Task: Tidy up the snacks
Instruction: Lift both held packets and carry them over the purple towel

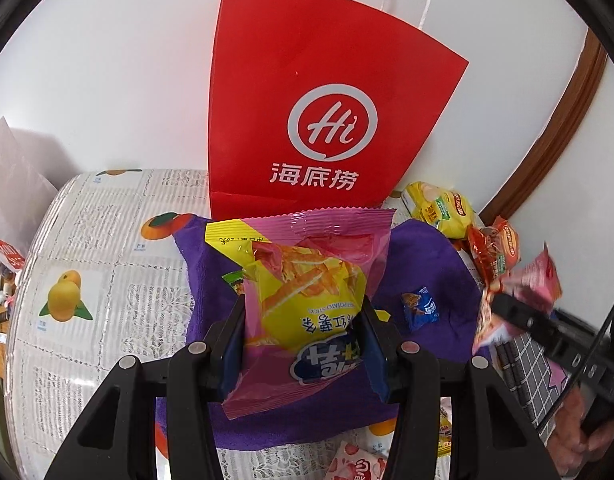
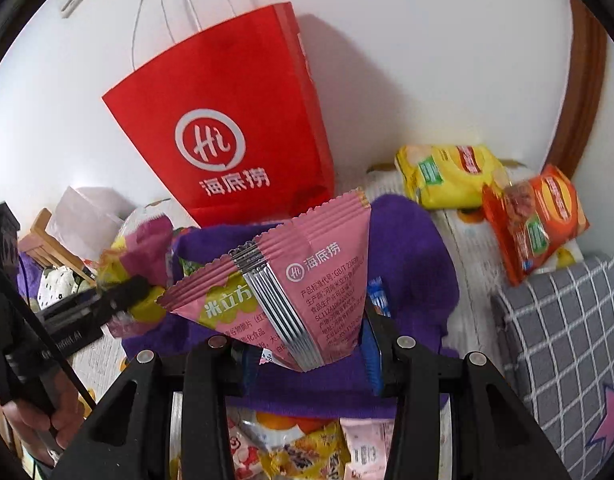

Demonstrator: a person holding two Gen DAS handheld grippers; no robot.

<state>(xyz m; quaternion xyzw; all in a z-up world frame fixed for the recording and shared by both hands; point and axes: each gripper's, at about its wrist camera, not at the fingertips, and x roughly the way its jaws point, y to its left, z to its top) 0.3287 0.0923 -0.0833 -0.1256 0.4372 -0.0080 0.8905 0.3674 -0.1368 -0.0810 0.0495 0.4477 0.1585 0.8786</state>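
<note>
My left gripper (image 1: 303,328) is shut on a pink and yellow sweet potato stick packet (image 1: 307,300), held above a purple cloth (image 1: 419,264). My right gripper (image 2: 303,344) is shut on a pink triangular rice snack packet (image 2: 307,280) over the same purple cloth (image 2: 407,248). A red paper bag (image 1: 319,120) with white handles stands upright against the wall behind the cloth, also in the right wrist view (image 2: 235,128). A small blue packet (image 1: 421,308) lies on the cloth. The right gripper with its pink packet (image 1: 523,296) shows blurred at the right of the left wrist view.
A yellow chip bag (image 2: 447,176) and an orange chip bag (image 2: 535,220) lie at the right by the wall. A grey checked cushion (image 2: 559,320) sits at the right. Several loose snack packets (image 2: 299,448) lie near the front. The fruit-print tablecloth (image 1: 87,280) spreads to the left.
</note>
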